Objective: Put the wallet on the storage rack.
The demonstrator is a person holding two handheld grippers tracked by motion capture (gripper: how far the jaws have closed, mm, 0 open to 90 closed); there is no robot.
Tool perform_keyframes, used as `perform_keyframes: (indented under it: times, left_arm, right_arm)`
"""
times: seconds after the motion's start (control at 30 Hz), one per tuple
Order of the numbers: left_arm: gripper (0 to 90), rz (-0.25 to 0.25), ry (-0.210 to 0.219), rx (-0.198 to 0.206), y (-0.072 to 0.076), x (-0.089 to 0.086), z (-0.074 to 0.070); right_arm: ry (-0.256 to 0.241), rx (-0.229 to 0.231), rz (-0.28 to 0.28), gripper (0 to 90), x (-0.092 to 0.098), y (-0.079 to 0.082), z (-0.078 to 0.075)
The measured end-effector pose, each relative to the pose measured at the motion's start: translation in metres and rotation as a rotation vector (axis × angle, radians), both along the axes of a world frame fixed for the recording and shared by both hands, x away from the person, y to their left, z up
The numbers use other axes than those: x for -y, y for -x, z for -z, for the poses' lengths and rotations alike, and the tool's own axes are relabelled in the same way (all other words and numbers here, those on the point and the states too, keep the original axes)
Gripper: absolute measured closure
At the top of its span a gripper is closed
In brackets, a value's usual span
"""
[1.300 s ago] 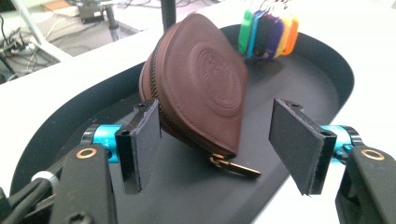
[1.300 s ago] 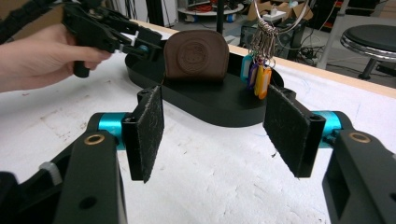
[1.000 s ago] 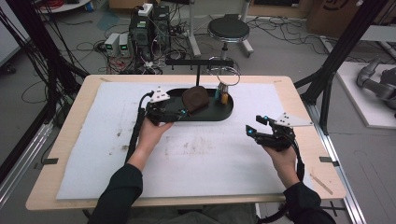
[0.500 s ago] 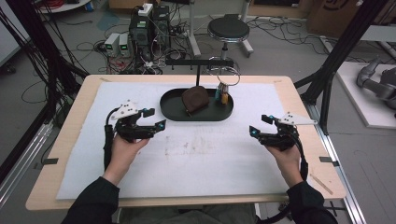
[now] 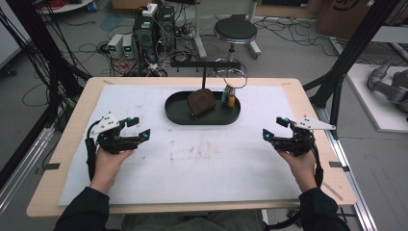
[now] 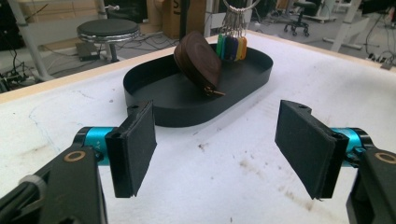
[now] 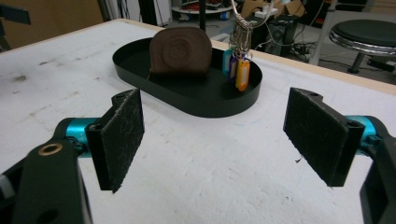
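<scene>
Left gripper [image 5: 137, 127] at the frame's left and right gripper [image 5: 273, 129] at its right both stand released, jaws wide, gripping nothing, over the white mat [image 5: 202, 163]. At upper centre, the black oval tray [image 5: 175, 111] holds a brown leather pouch [image 5: 200, 101] leaning upright. Coloured key tags [image 5: 228, 99] hang into the tray's right end.

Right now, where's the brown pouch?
In the high view the brown pouch sits in the black oval tray at the table's far centre, propped up left of the hanging key tags, well ahead of both open tongs.
</scene>
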State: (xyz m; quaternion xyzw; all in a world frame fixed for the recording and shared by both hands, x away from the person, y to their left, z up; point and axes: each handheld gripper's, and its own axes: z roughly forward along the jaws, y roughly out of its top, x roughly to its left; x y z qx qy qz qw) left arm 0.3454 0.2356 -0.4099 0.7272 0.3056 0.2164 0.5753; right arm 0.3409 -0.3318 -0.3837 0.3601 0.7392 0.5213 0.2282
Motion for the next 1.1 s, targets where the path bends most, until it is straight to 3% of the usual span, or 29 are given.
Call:
perform_keyframes:
  times: [0.13, 0.27, 0.5, 0.7, 1.1]
  left_arm:
    - [29.2, 0.000, 0.018, 0.057, 0.0058, -0.0026, 0.0057]
    - [29.2, -0.009, 0.031, 0.070, 0.0083, -0.0041, 0.0052]
    - [29.9, -0.012, 0.005, 0.026, 0.0093, -0.0054, 0.0029]
    - [25.0, -0.019, -0.003, -0.006, 0.0075, -0.0053, 0.0006]
    - [23.2, -0.045, -0.009, 0.031, 0.0086, -0.0060, -0.0025]
  right_arm:
    - [0.008, 0.003, 0.012, 21.1, 0.0003, -0.0014, 0.0005]
    - [0.017, 0.003, 0.014, 21.3, -0.0014, -0.0026, 0.0013]
    - [0.009, 0.016, 0.023, 25.4, -0.0027, -0.0033, 0.0009]
    - [0.012, 0.016, 0.024, 25.5, -0.0035, -0.0050, 0.0018]
    - [0.019, 0.008, 0.027, 25.4, -0.0037, -0.0064, 0.0028]
